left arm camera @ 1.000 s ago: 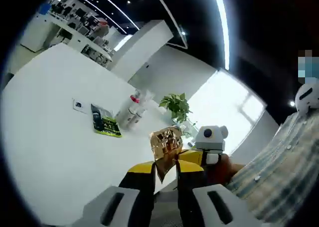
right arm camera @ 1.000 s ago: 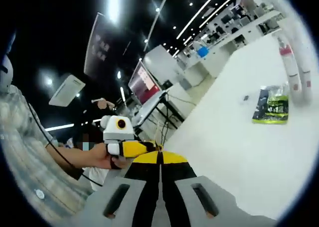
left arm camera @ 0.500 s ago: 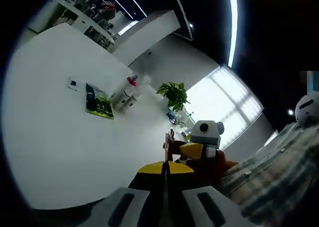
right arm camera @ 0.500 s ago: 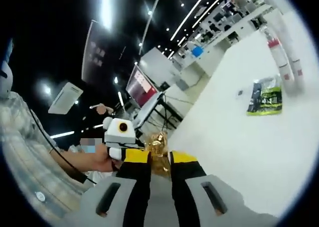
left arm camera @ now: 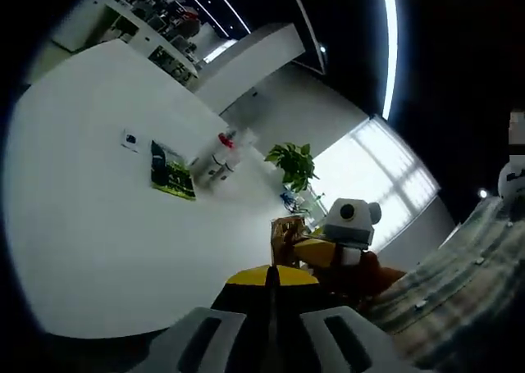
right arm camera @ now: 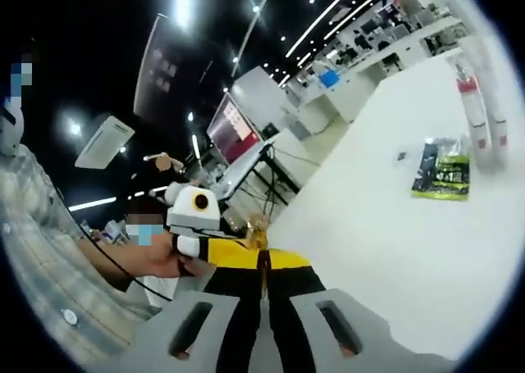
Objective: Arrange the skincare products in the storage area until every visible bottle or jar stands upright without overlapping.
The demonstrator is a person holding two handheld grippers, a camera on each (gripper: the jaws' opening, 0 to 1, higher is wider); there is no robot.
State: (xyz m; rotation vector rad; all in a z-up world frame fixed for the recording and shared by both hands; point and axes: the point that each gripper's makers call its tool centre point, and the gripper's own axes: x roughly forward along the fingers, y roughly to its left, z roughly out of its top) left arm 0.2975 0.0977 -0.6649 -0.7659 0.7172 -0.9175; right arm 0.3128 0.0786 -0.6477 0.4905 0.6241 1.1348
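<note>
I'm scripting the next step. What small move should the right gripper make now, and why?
Probably carry the gold item forward over the white table, toward the bottles: the right gripper seems shut on it, off the table's edge.

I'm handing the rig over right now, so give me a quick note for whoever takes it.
Left gripper: shut, holding nothing.
Right gripper: shut on what looks like a thin gold item, held off the near table edge, close to the left gripper.
Bottles: clustered far across the table beside a green packet; too small to tell if all are upright.
Done: gold item picked up.
Left: carry it to the bottles, stand it upright and apart, and check the rest.
</note>
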